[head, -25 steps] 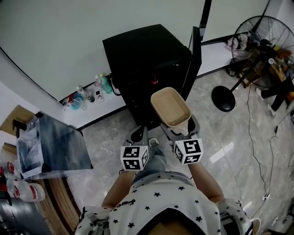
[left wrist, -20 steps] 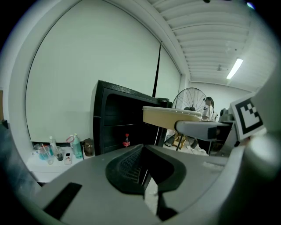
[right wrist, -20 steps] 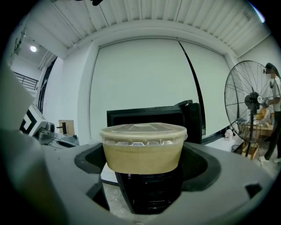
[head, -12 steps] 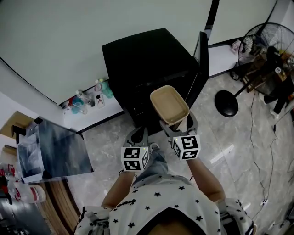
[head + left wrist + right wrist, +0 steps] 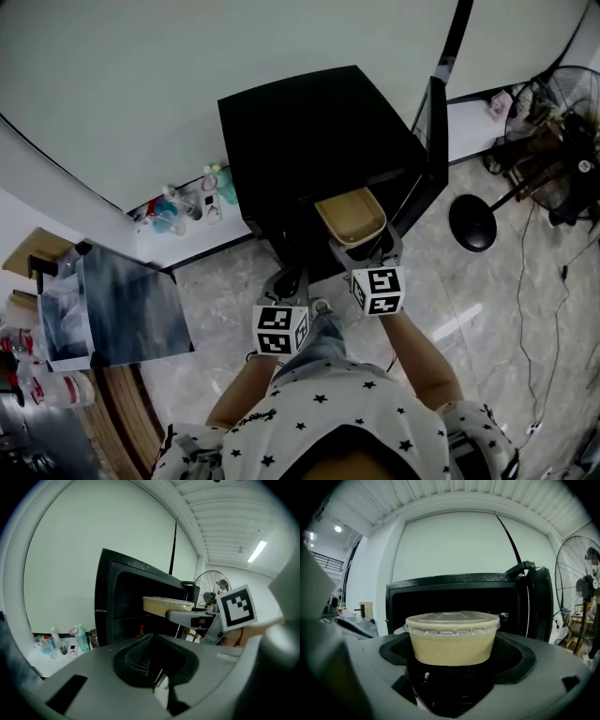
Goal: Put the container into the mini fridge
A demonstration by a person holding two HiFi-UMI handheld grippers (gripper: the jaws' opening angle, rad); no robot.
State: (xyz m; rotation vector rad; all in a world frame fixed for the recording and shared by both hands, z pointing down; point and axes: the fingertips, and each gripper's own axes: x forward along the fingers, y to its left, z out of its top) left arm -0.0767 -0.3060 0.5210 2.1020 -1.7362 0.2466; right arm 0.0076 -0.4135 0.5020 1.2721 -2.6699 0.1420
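The black mini fridge stands against the wall with its door swung open to the right. My right gripper is shut on the tan lidded container and holds it level at the fridge's open front, its far end under the fridge's top edge. In the right gripper view the container sits between the jaws, with the dark fridge interior right behind it. My left gripper hangs lower and to the left, shut and holding nothing. In the left gripper view the container shows in profile.
Bottles and cups line the wall left of the fridge. A grey slab-topped stand is at the left. A standing fan with a round base and floor cables are at the right.
The right gripper has carried the container forward and down, from in front of the fridge to its opening. The view has shifted closer to the fridge. The left gripper stayed low.
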